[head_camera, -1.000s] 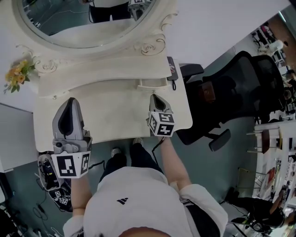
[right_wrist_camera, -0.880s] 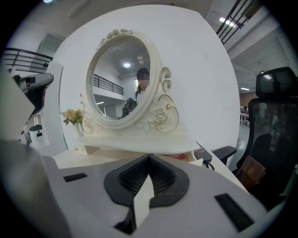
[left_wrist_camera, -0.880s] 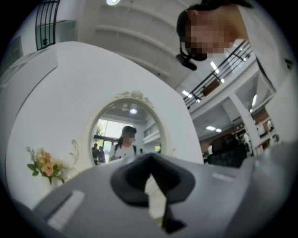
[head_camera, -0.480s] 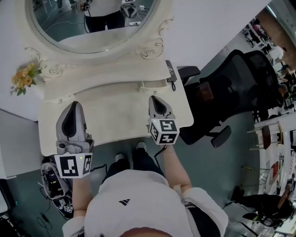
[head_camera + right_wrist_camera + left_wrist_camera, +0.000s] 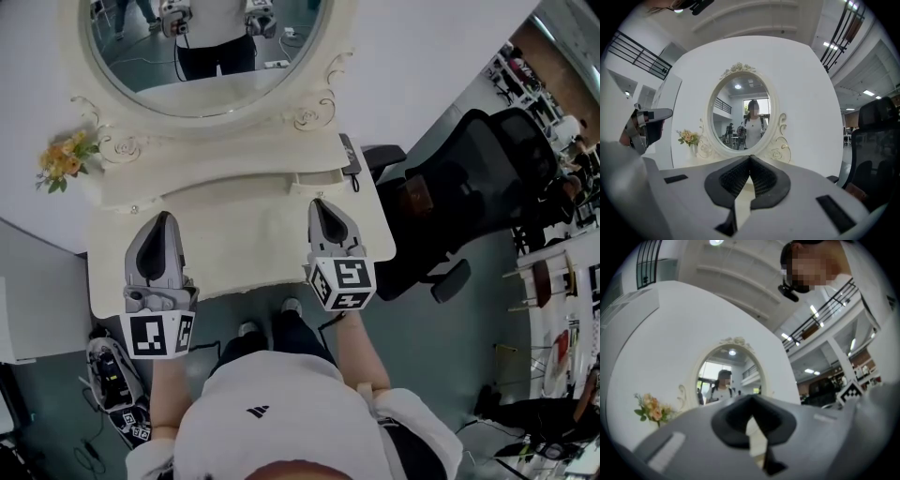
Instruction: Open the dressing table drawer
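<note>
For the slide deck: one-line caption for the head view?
Left claw and right claw, both shut, poised over the dressing table, facing its oval mirror.

Left tool (image 5: 161, 220) and right tool (image 5: 322, 204) held out side by side, jaws closed on nothing

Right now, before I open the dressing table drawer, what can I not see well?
Small drawer: head view, too small to show a handle; in the gripper views, the left gripper and right gripper block it.
Dark object at the tabletop's right edge: head view, too small to identify.
Table front: head view, the tabletop covers it.
</note>
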